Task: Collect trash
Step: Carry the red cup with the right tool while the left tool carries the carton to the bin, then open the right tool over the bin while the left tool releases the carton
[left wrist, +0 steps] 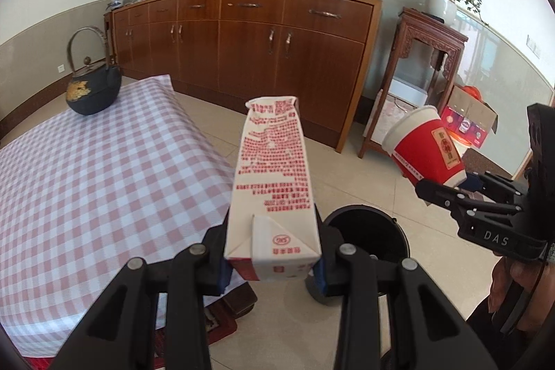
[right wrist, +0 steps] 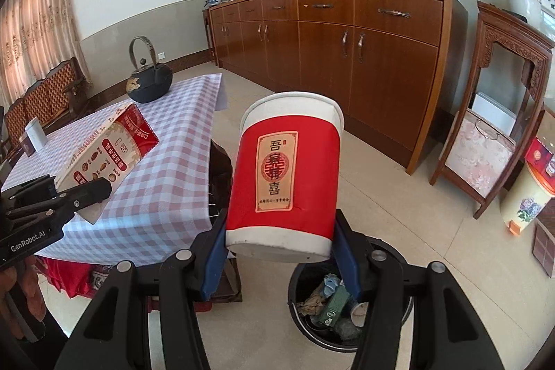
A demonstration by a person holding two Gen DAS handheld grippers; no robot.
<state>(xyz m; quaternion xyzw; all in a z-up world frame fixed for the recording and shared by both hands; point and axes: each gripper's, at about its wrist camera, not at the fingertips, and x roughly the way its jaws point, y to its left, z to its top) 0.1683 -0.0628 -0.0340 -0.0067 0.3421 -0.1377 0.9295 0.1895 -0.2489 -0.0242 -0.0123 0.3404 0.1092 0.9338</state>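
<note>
Left hand-held gripper [left wrist: 274, 269] clamped on base of white-and-red milk carton [left wrist: 274, 182] — carton held above floor, just left of black trash bin [left wrist: 367, 224]. Right hand-held gripper [right wrist: 279, 252] clamped on base of red paper cup [right wrist: 284, 175] — cup above bin rim, tilted. Bin already holding crumpled waste. Checked desk [left wrist: 86, 169] left of bin.
</note>
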